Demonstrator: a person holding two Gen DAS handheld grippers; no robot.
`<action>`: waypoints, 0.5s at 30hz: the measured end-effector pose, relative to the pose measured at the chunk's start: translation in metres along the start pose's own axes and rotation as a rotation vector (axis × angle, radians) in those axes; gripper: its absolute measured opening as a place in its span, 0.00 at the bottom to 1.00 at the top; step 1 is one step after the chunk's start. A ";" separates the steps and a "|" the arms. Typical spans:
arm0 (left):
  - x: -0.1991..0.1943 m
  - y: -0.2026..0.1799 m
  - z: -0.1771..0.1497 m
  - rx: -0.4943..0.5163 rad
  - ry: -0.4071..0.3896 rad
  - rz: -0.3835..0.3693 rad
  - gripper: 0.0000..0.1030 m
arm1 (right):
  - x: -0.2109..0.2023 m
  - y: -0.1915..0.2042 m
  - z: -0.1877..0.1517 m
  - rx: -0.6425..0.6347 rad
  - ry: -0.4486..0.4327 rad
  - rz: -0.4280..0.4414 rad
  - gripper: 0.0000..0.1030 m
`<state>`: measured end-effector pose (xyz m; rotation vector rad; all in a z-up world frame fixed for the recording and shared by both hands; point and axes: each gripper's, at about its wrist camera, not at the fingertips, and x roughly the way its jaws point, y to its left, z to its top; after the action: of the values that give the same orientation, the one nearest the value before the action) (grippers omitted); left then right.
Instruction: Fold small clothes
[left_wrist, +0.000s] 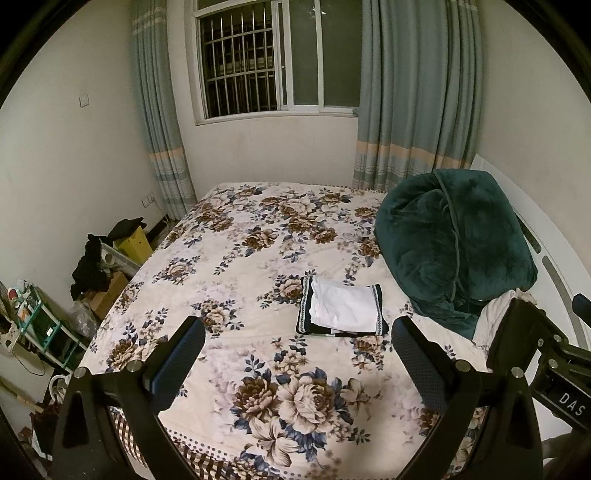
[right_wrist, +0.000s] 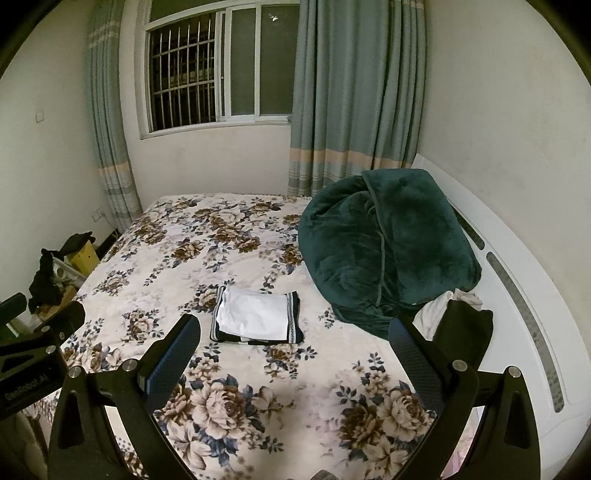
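A folded stack of small clothes (left_wrist: 341, 308), white on top of black with patterned bands, lies on the floral bedspread (left_wrist: 258, 240); it also shows in the right wrist view (right_wrist: 255, 317). A loose pile of white and black clothes (right_wrist: 454, 314) lies at the right by the headboard, also seen in the left wrist view (left_wrist: 495, 317). My left gripper (left_wrist: 297, 332) is open and empty, held above the bed short of the stack. My right gripper (right_wrist: 293, 332) is open and empty, beside the left one.
A dark green plush blanket (right_wrist: 384, 243) is bunched at the right of the bed against the white headboard (right_wrist: 524, 295). Boxes, dark clothes and a small shelf (left_wrist: 40, 325) crowd the floor left of the bed. Window and curtains stand behind.
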<state>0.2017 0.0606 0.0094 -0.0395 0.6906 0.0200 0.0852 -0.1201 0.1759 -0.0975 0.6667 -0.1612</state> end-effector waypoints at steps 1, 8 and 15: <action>-0.001 0.000 0.000 -0.001 -0.001 -0.001 1.00 | -0.002 0.005 0.002 -0.002 -0.002 0.001 1.00; 0.000 0.000 -0.001 -0.002 -0.002 0.000 1.00 | -0.003 0.009 0.002 0.003 -0.006 0.001 1.00; 0.001 0.000 -0.001 0.001 -0.002 -0.002 1.00 | -0.005 0.019 0.005 0.003 -0.009 0.000 1.00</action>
<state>0.2022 0.0602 0.0083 -0.0397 0.6883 0.0176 0.0861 -0.1004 0.1801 -0.0948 0.6574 -0.1614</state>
